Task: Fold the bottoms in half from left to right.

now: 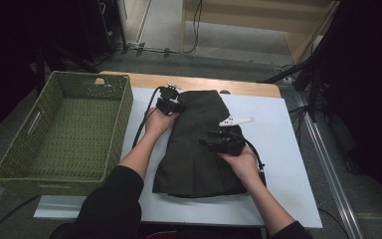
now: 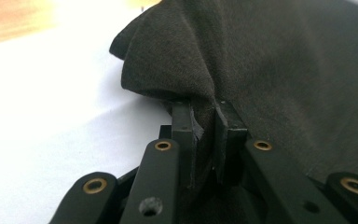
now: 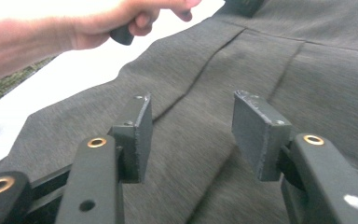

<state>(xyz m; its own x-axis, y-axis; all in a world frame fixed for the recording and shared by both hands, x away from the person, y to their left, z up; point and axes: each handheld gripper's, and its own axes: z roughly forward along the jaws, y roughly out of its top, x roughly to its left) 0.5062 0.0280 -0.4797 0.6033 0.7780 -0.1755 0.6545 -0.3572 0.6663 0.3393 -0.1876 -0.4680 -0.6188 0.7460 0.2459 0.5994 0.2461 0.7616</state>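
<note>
A dark skirt (image 1: 199, 144) lies flat on the white-covered counter (image 1: 283, 164), waist toward twelve o'clock, hem toward six. The left claw (image 1: 171, 106) sits at the skirt's eleven o'clock corner, its jaws pinched on a bunched fold of waistband cloth (image 2: 186, 60), probably to lift or fold that corner over. The right claw (image 1: 218, 142) rests over the skirt's middle, toward three o'clock, jaws standing apart with nothing between them, just above the pleats (image 3: 205, 70); it seems placed to steady the cloth. A green basket (image 1: 64, 134) waits at nine o'clock, likely for the folded skirt.
</note>
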